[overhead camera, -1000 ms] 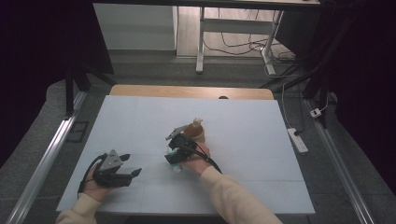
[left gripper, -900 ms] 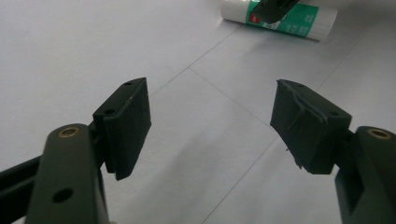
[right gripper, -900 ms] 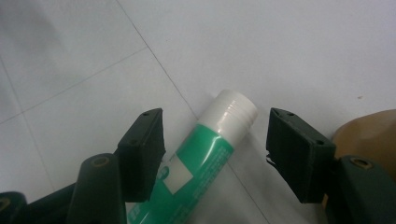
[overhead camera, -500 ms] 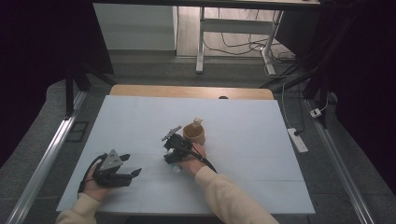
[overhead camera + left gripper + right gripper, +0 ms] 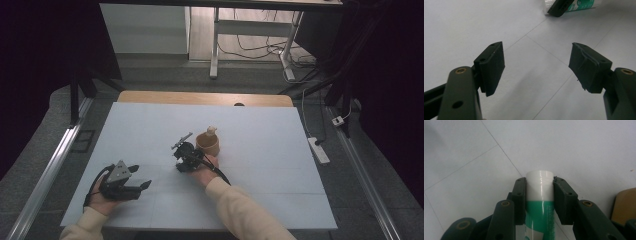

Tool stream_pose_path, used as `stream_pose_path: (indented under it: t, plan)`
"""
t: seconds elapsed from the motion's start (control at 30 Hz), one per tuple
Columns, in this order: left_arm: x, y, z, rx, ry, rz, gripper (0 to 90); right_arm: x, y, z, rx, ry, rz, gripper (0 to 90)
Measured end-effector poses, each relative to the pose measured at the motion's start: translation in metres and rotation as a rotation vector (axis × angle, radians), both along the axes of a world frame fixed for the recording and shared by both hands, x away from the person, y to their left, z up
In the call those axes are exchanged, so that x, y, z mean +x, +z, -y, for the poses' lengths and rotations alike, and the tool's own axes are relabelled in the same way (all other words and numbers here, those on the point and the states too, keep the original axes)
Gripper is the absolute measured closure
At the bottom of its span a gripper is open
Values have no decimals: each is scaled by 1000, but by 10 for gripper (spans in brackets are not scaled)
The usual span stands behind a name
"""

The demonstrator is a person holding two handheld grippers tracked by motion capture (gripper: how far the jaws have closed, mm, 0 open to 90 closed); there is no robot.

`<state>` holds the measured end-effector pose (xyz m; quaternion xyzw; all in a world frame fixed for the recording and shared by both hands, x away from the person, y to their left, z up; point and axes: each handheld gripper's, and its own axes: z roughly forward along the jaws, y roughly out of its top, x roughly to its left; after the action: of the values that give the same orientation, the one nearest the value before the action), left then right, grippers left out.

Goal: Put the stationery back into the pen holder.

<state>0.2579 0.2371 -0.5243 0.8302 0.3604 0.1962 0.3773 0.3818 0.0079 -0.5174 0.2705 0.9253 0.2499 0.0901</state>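
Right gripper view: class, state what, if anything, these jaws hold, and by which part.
The right gripper is shut on a green-and-white plastic tube with a white cap, clamped at its cap end, where the white cap meets the green body.

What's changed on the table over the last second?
The right gripper has just been closing its jaws and now clamps the green-and-white tube, easing slightly back from the wooden cup. The left gripper stayed open, resting in place; the cup hasn't moved.

High view looks down over the table (image 5: pixel 150 125); gripper views skim it close.
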Motion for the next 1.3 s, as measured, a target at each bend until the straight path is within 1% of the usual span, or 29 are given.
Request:
stream_pose_path:
  t: [0.13,0.23,0.33,0.43,0.47,0.53,0.6,0.63,0.8,0.87,1.07,1.13,1.3]
  plan:
    - [0,0,0,0,0,0,281,1,0,1,5,-5,-11,647]
    - [0,0,-1,-1,1,0,281,-1,1,2,23,6,-27,647]
    - [0,0,-1,3,0,0,281,-3,5,3,41,23,-21,647]
    - [0,0,-1,1,2,0,281,-7,14,7,81,41,7,647]
    - [0,0,-1,0,2,0,281,-7,14,7,81,41,7,647]
    - [0,-1,-1,2,2,0,281,-8,20,11,107,48,23,647]
    - [1,-1,-1,2,3,-1,281,-10,29,17,139,53,51,648]
    - [1,-1,0,2,3,-1,281,-10,29,17,139,53,51,648]
    - [1,-1,0,4,4,-2,281,-10,43,30,202,47,84,648]
    - [1,-1,0,5,3,-2,281,-11,47,35,224,44,80,648]
    - [1,-2,0,5,5,-5,281,-10,58,48,287,42,106,647]
    - [1,-2,0,6,6,-5,281,-10,62,52,301,35,112,647]
    - [1,-2,0,6,6,-6,281,-10,70,61,353,28,144,647]
